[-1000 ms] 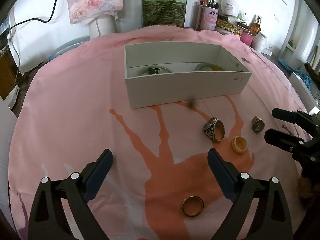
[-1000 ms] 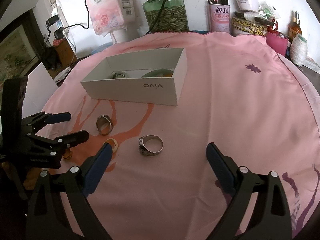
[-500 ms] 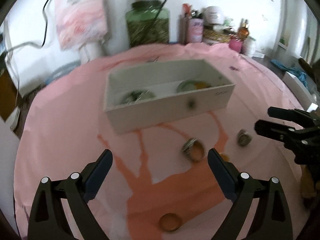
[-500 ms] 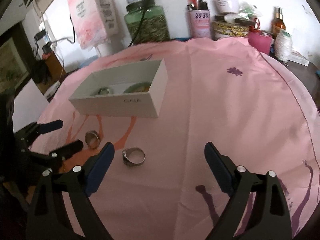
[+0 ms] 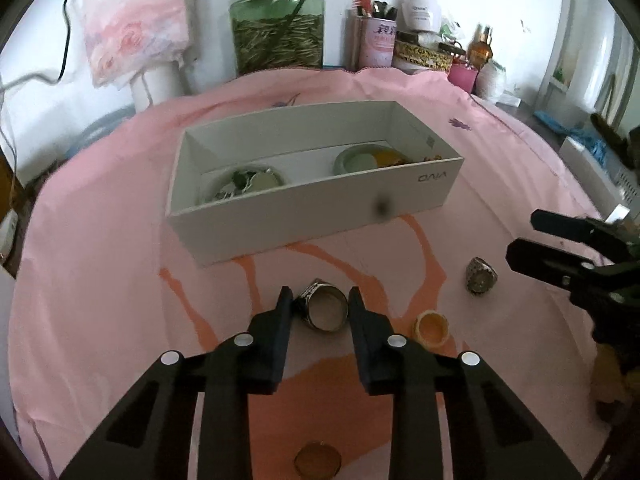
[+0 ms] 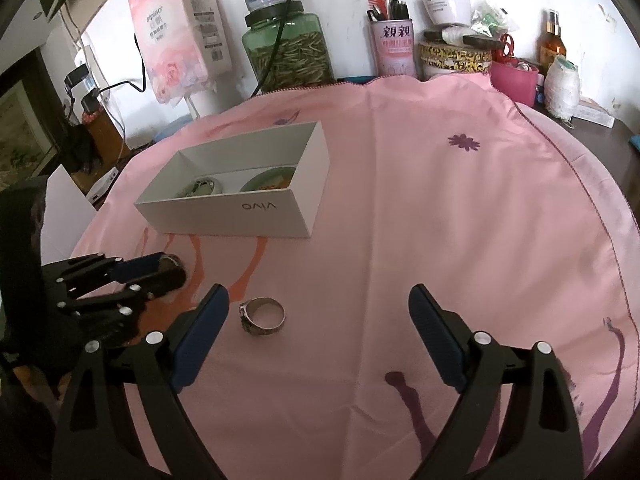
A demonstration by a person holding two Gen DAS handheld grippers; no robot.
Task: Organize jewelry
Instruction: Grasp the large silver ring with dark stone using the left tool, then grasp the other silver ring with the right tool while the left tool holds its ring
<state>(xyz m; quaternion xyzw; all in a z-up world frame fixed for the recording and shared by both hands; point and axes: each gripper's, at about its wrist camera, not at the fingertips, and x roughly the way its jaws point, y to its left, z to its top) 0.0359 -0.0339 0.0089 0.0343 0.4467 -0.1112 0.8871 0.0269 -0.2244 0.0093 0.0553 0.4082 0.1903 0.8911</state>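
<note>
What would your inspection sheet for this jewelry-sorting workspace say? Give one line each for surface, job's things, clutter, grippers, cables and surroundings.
Surface: pink cloth with orange and purple prints, covering a round table.
Job's things: white box holding two small dishes with pieces in them; silver ring between the left fingers; patterned ring, yellow ring and gold band lying loose on the cloth.
Clutter: green jar, pink pen cup, bottles and tins behind the cloth.
Grippers: left gripper closing around the silver ring, grip unconfirmed; right gripper open, empty.
Cables: black cable running over the jar.
Surroundings: white wall, tissue pack.
</note>
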